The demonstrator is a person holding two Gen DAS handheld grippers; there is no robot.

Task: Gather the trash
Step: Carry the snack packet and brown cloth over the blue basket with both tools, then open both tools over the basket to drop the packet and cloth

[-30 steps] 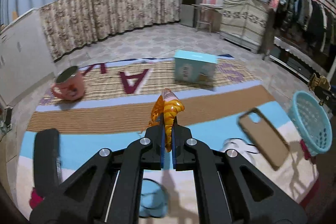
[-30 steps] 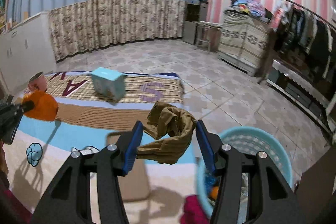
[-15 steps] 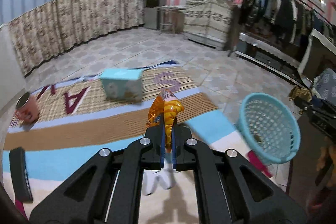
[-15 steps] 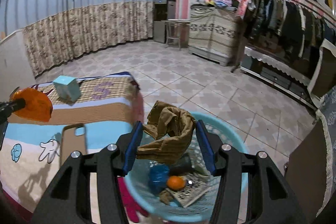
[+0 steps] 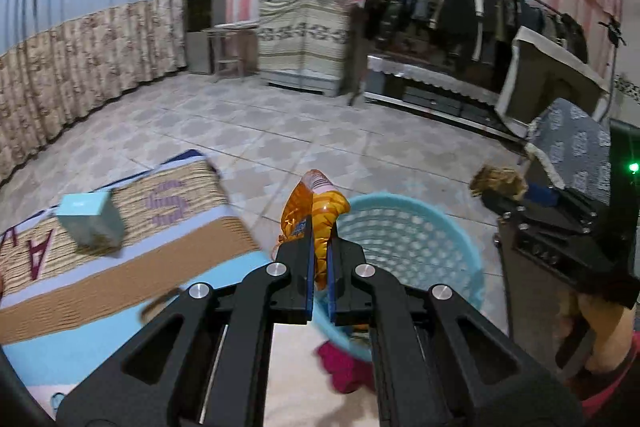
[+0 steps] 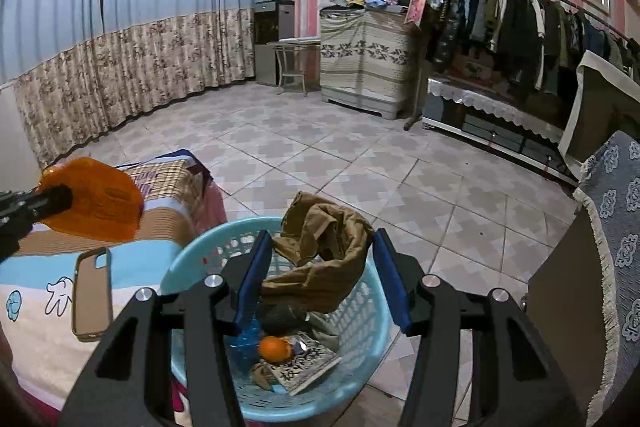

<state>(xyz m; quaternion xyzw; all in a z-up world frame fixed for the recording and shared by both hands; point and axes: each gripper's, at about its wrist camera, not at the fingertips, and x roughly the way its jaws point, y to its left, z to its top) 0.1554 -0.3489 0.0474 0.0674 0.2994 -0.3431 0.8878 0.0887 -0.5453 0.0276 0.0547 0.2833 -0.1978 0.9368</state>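
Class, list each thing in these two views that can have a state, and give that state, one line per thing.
left gripper, shut on the orange wrapper
right gripper, clamped on the crumpled brown paper, above the basket
blue basket, upright, partly filled with trash
phone case, lying flat on the mat
teal box, closed

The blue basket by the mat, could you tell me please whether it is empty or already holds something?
Not empty. The right wrist view shows the blue basket holding an orange, a printed paper and a blue wrapper.
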